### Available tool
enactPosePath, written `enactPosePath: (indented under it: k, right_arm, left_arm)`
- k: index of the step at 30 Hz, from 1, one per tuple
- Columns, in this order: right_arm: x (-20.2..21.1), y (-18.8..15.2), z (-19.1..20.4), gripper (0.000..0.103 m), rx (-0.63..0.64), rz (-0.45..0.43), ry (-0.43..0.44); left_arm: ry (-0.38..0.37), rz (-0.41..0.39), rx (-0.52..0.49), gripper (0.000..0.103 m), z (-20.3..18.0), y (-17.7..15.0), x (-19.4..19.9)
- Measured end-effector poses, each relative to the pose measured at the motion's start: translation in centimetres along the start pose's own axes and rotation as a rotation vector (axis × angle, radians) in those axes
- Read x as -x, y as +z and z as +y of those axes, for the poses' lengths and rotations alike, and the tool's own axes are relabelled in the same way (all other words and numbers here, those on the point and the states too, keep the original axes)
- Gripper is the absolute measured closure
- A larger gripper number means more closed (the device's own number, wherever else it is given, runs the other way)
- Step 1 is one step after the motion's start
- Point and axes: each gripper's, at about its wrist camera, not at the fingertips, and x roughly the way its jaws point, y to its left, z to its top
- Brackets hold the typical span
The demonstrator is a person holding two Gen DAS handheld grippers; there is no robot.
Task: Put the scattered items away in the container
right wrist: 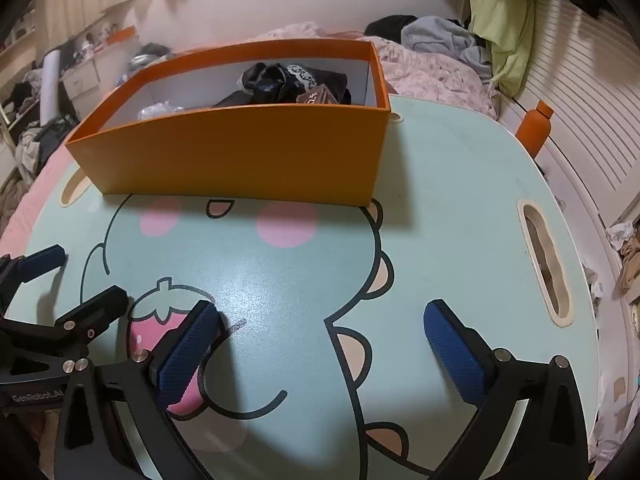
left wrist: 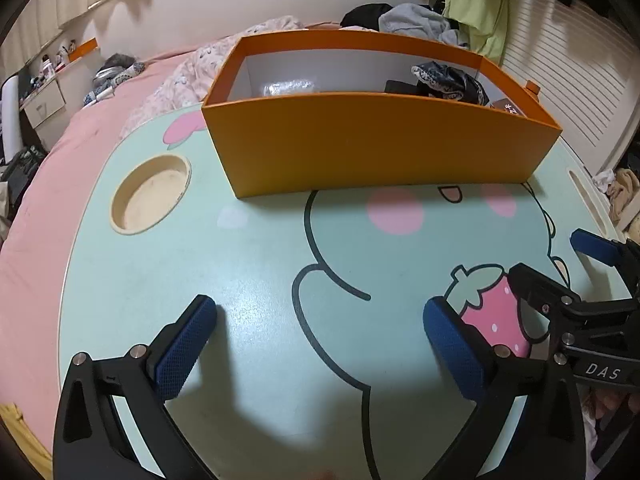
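Jaws on both grippers stand wide apart with nothing between them, only bare tabletop. The left gripper [left wrist: 320, 312] and the right gripper [right wrist: 320, 316] hover side by side low over the near half of the table [left wrist: 248, 272], both pointing toward the orange box [left wrist: 380, 144], which lies at twelve o'clock from each. Its long axis runs nine to three across their line of sight. In the left view its right end reaches toward one o'clock; in the right view its left end reaches toward ten o'clock, so neither hand looks clearly nearer.

Dark cloth [right wrist: 296, 80], a small brown carton [right wrist: 316, 98] and a clear plastic packet [left wrist: 286, 87] already sit inside. No loose item shows on the mint cartoon-printed tabletop, so the tidying looks finished or nearly so. Around it lie a pink bed, heaped clothes, and an orange bottle [right wrist: 534, 128] at two o'clock.
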Motion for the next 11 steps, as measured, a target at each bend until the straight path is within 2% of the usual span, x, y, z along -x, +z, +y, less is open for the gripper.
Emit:
enactPosePath:
  k: [11]
  right_arm:
    - [0.01, 0.0, 0.01, 0.0, 0.0, 0.0, 0.0]
  left_arm:
    - [-0.001, -0.004, 0.001, 0.0, 0.32, -0.13, -0.05]
